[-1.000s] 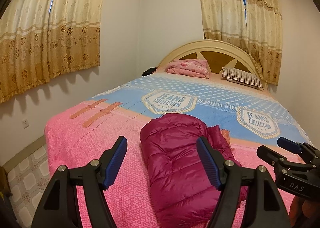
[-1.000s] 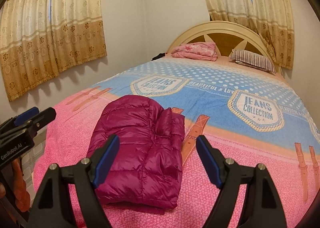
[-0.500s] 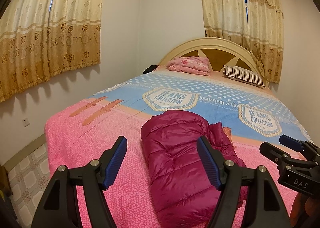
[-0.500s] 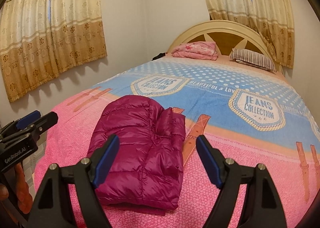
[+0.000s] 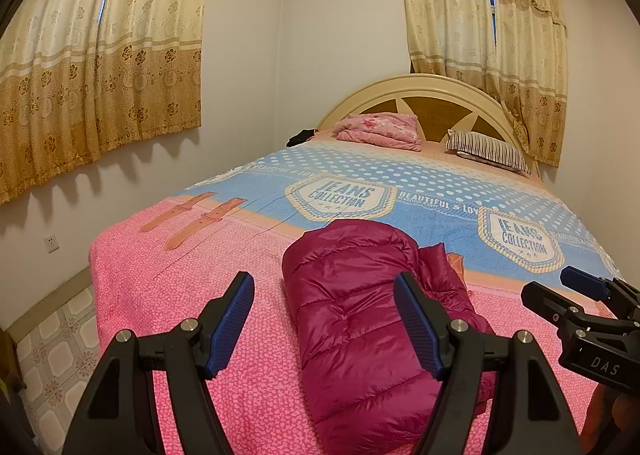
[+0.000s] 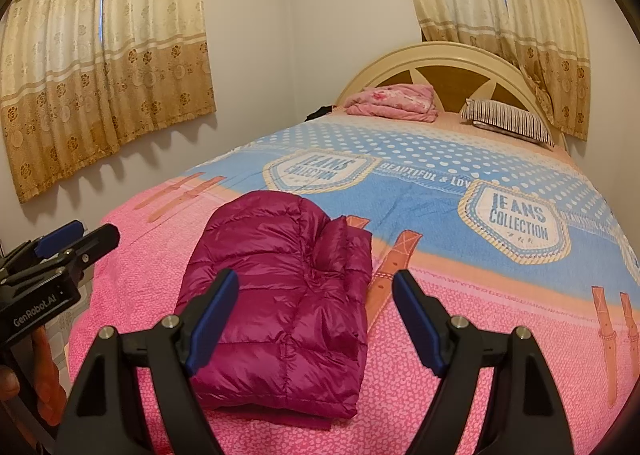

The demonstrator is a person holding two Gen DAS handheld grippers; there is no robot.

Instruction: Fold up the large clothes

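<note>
The left tongs (image 5: 324, 319) and right tongs (image 6: 316, 315) are being held wide open above the bed's near end, nothing gripped between them. The folded magenta puffer jacket (image 6: 288, 295) is lying on the pink bedspread (image 5: 180, 255). Farther off, a striped pillow (image 6: 508, 119) is resting beside the headboard (image 5: 424, 89).
</note>
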